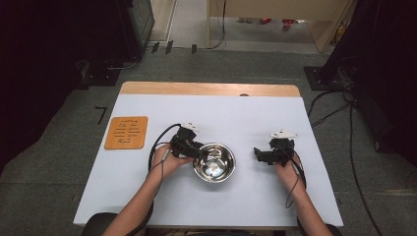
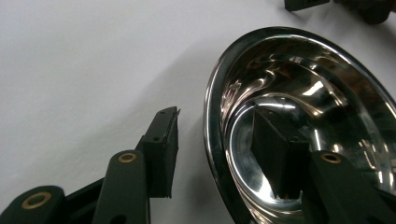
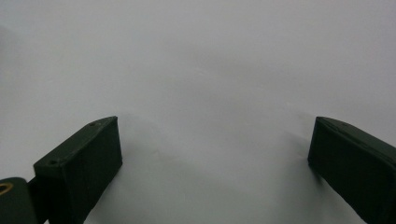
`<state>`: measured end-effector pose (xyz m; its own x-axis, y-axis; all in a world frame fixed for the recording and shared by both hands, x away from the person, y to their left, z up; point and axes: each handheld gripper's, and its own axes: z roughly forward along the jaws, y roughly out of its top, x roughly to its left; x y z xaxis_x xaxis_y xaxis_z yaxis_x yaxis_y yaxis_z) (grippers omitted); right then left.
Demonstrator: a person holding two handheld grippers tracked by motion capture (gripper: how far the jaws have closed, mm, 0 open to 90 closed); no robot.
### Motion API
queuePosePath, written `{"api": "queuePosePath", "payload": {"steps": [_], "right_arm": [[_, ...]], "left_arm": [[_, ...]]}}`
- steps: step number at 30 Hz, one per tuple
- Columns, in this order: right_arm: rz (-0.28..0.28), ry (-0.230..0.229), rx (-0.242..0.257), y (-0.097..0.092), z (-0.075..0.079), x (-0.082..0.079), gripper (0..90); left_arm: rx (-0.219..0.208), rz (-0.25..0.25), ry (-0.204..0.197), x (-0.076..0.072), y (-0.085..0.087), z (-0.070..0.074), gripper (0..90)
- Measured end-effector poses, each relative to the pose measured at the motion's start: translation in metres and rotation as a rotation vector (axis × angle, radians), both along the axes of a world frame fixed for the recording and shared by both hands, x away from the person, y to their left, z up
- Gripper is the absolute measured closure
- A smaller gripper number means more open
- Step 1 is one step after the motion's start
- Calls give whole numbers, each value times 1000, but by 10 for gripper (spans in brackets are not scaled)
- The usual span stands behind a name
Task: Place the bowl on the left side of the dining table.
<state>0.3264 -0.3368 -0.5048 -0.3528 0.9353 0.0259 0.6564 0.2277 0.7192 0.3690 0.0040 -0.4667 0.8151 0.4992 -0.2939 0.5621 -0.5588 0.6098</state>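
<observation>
The bowl (image 1: 214,162) is polished metal, mirror-glossy, its inside throwing back bright streaks; the left gripper (image 2: 224,154) has matt black, plastic-looking jaws with brass-coloured rivets; the table (image 1: 236,113) is smooth, matt white, edged in wood; the mat (image 1: 126,132) looks like matt cork.

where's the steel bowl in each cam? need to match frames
High view: steel bowl sits at table centre, just right of the left claw.
Left gripper view: the bowl takes up the right half, its rim between the open jaws, one jaw inside and one outside.
Right gripper view: white table cover between the open jaws of the right claw; no bowl there.
Shared landmark: the white table cover.
</observation>
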Motion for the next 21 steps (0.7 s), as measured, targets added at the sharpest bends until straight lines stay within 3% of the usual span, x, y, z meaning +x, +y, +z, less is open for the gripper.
{"api": "queuePosePath", "payload": {"steps": [10,21], "right_arm": [[0,0,0,0,0,0,25],[0,0,0,0,0,0,25]], "left_arm": [[67,-7,-31,-5,-10,0,552],[145,-11,-22,-7,-20,-5,636]]}}
